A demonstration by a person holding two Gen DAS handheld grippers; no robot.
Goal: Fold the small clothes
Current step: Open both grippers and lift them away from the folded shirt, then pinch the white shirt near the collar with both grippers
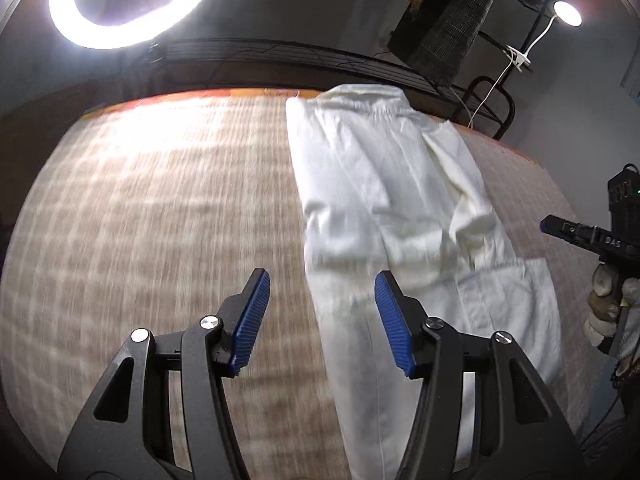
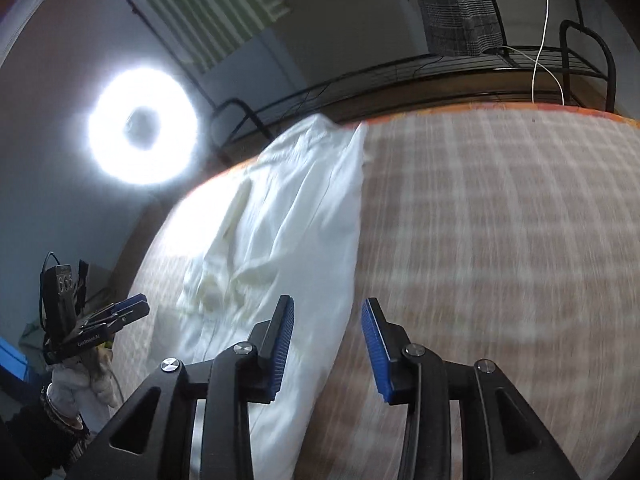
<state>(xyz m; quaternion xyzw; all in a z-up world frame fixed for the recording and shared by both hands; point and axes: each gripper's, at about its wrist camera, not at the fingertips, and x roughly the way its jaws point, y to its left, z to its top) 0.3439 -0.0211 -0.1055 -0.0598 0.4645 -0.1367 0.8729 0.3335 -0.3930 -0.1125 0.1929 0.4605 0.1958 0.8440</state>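
The left gripper [image 1: 322, 320] hangs with its jaws apart and empty over the near end of the white trousers [image 1: 384, 208], which lie on the checked table [image 1: 160, 208] with their long axis running away toward the far edge. The right gripper [image 2: 328, 344], also apart and empty, hovers over the garment's right edge, so both seem about equally near, though blur makes this uncertain.

White trousers [image 1: 384, 184], plain, no print. Surface [image 1: 160, 208] covered in brown-and-cream check cloth, orange border at far edge. Left gripper [image 1: 322, 322] and right gripper [image 2: 328, 346]: black frames, blue ribbed pads [image 1: 252, 320], silver screws. Grey plaid cloth [image 2: 456, 4] hanging on black metal rack [image 2: 520, 60]. White ring light [image 2: 142, 126].
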